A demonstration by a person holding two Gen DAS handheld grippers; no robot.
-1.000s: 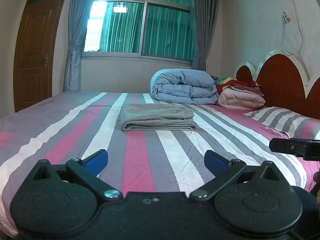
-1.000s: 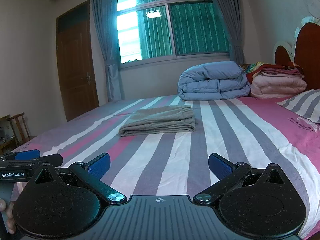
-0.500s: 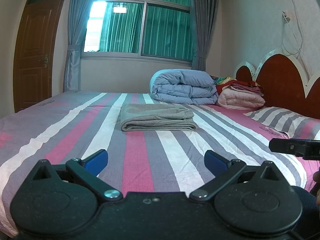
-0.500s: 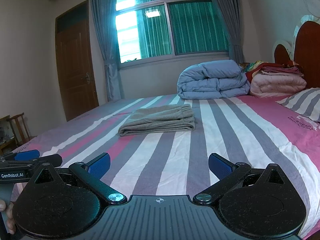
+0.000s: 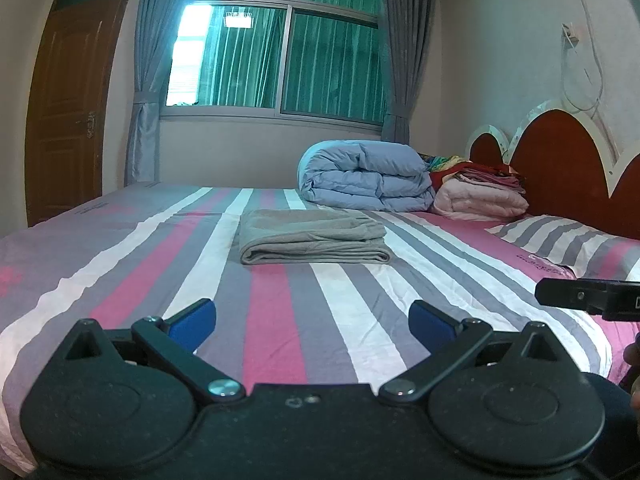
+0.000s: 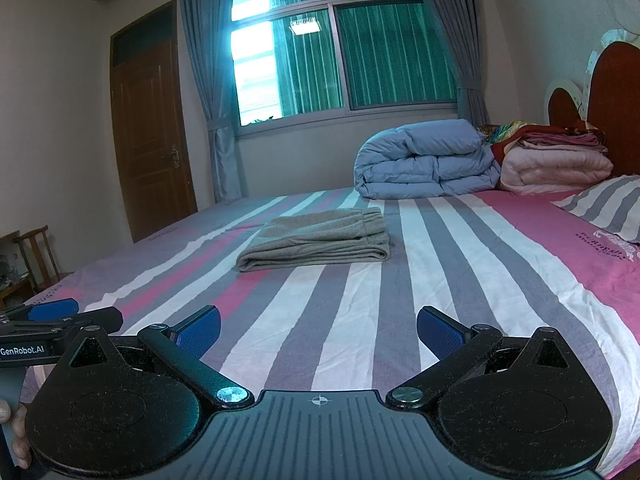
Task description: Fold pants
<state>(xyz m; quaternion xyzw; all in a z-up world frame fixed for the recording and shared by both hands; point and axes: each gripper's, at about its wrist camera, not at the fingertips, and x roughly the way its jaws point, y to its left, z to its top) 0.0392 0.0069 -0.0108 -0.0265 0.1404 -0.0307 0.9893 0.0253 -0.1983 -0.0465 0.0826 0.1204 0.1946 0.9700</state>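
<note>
Left wrist view: left tongs (image 5: 312, 316) spread wide, nothing between the blue pads (image 5: 191, 318). Grey pants (image 5: 312, 236) folded flat mid-bed on the striped sheet (image 5: 272, 320), well apart from both tongs. Blue duvet (image 5: 366, 174) and pink blanket stack (image 5: 480, 198) behind, by the headboard (image 5: 560, 160). Print on the pillow (image 5: 568, 240), too small to read. Right tongs' tip (image 5: 580, 294) poking in at the edge.

Right wrist view: right tongs (image 6: 319, 330) released too, empty. "GenRobot.AI" label readable on the other tongs (image 6: 60, 328). Only here: wooden chair (image 6: 36, 252). Same pants (image 6: 320, 240) ahead.
</note>
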